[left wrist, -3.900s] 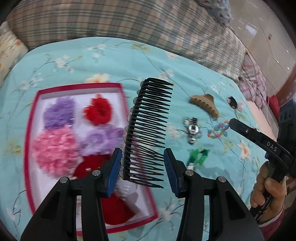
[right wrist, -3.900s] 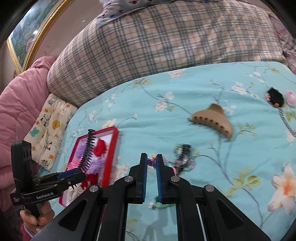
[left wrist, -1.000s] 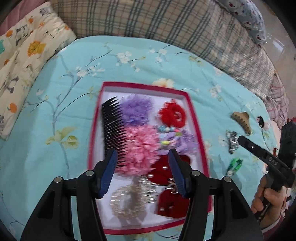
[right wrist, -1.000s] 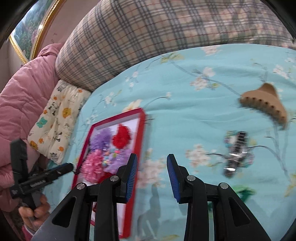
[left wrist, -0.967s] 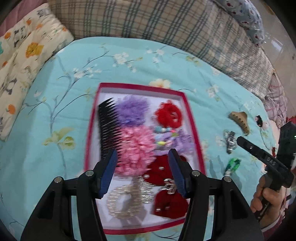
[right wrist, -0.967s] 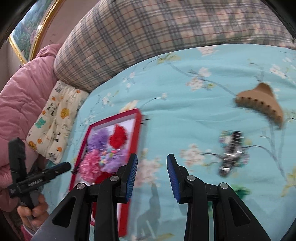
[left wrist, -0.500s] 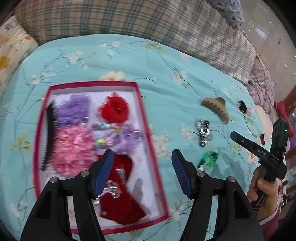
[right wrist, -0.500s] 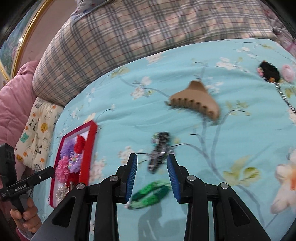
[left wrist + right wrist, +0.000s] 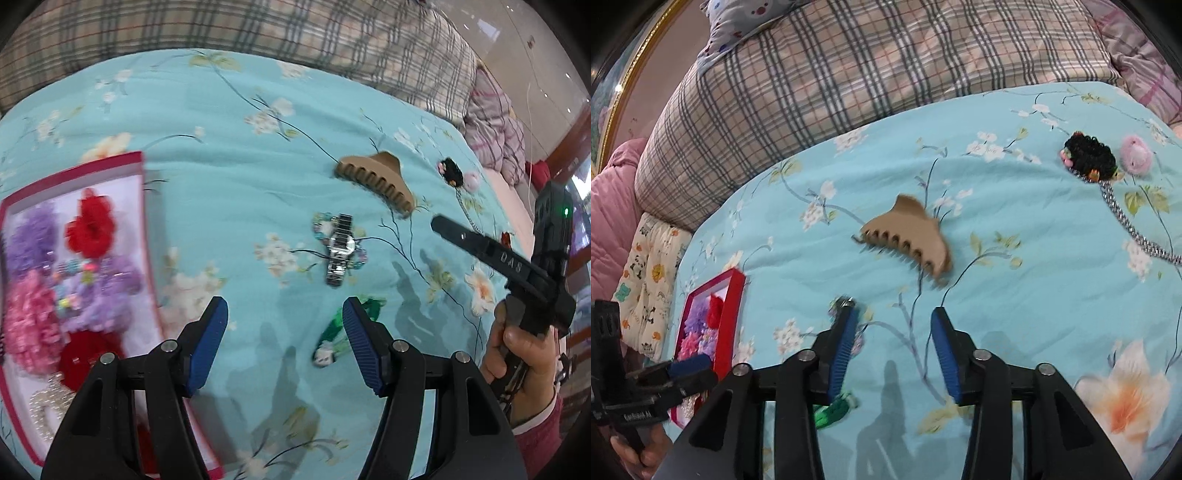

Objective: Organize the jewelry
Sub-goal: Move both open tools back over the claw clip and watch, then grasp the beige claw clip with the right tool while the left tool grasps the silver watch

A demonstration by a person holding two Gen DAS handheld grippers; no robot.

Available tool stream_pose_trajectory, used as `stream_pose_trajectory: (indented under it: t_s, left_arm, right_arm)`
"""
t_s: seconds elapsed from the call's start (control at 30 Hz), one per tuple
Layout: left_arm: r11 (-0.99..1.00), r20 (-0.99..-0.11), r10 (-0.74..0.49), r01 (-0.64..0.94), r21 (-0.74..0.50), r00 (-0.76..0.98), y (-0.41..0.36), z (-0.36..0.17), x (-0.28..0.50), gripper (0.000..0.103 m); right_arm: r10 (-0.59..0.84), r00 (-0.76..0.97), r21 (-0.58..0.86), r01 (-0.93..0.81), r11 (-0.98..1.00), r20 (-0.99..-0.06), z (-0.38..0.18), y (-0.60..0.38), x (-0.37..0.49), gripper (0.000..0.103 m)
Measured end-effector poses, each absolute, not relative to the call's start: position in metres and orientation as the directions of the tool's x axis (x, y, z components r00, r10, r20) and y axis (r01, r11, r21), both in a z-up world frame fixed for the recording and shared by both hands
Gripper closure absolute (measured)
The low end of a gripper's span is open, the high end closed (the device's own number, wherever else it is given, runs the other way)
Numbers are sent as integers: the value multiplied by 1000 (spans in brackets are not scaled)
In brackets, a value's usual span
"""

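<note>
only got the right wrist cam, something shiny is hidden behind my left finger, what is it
Observer: A silver wristwatch, flat on the bedspread between the tan claw clip and the green bracelet.
Operator: is the left gripper holding anything
Observer: No. The left gripper is open and empty, over the bedspread just right of the red box.
Operator: cant make out the middle of the box
Observer: A multicoloured bead bracelet lies there, against the purple scrunchie.
</note>
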State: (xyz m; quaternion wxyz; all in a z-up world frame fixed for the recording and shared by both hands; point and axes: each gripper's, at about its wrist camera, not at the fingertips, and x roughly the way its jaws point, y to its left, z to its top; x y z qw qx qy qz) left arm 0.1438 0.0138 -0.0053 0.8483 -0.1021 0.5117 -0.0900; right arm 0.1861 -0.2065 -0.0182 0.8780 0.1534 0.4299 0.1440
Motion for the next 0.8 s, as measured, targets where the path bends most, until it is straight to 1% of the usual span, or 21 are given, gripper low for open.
stream_pose_trajectory:
  t_s: [0.13,0.27,0.47,0.57,0.6,0.63,0.67,0.77,0.8]
  left_arm:
    - [961,-862,-270,65,-269,428,-5,-18,158,39]
    - [959,-874,-280,67,-277,398,-17,-32,171,39]
    - [958,-889,-286,73,-279,357,-29,-52,189,39]
    - [958,-893,-284,78,-275,350,-32,-58,195,39]
    - [959,-893,-283,80,-273,349,-34,-59,198,39]
    - [958,-892,-286,82,-275,351,-36,-60,201,39]
    - [957,-891,-289,84,-277,351,-37,-61,203,39]
    - [958,-893,-287,91,-272,346,-43,-65,210,39]
    - [959,-893,-282,96,-265,350,-45,-66,212,39]
  right_arm:
    - [370,592,371,-127,920,-716,-21,-211,203,52]
    - [350,596,321,-159,934,-723,-25,-207,221,44]
    - [335,552,246,-231,941,-763,-40,-190,251,43]
    - [333,534,234,-246,941,-777,-50,-185,264,43]
    - [330,536,230,-246,942,-778,-51,-184,266,44]
    - [324,537,221,-247,943,-779,-53,-183,268,47]
    - [317,539,214,-247,945,-780,-54,-183,269,62]
    - [314,544,215,-239,947,-779,-54,-185,269,63]
    - [320,543,227,-233,946,-776,-53,-188,268,66]
